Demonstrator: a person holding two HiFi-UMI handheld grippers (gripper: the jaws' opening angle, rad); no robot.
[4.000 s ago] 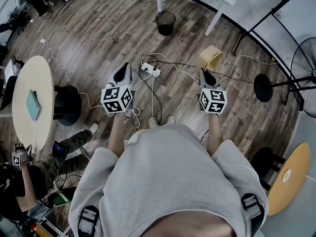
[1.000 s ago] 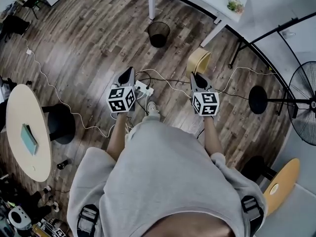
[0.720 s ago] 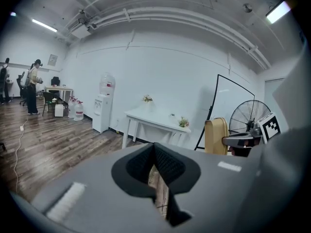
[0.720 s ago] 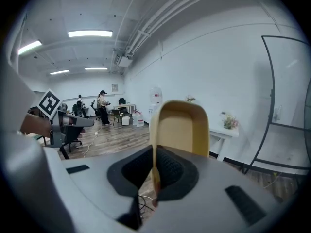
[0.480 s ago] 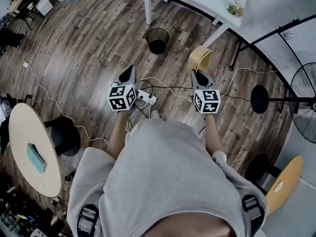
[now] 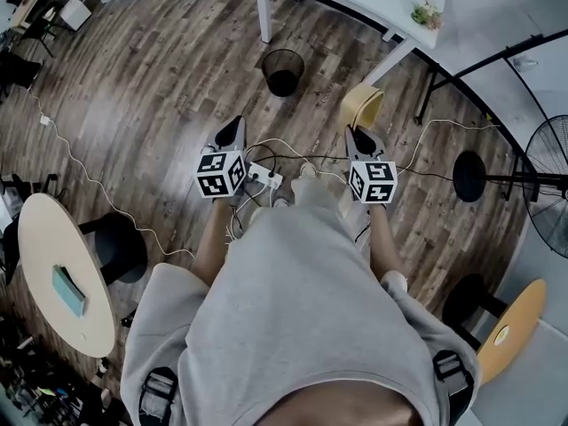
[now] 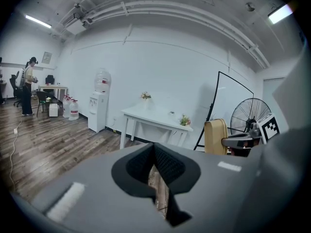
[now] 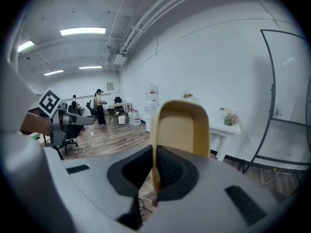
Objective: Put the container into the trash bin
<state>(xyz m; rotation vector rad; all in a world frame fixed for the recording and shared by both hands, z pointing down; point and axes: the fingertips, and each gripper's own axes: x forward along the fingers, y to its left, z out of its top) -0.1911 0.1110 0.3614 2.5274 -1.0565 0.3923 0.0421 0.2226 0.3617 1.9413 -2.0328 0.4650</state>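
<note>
Left claw (image 6: 232,124): jaws nearly together, nothing in them, only floor showing through the slit.

Trash bin (image 6: 283,85): over the last few seconds it has slid nearer in the head view. It now stands ahead, between your two claws and well apart from both. You have been walking up to it, and the drop looks a few steps off.

Right claw (image 6: 358,135): clamped on one side wall of the container (image 6: 363,106), which is carried above the floor to the right of the bin. The container's long axis runs out along the jaws, forward and upward, and its hollow side faces back toward you.
</note>
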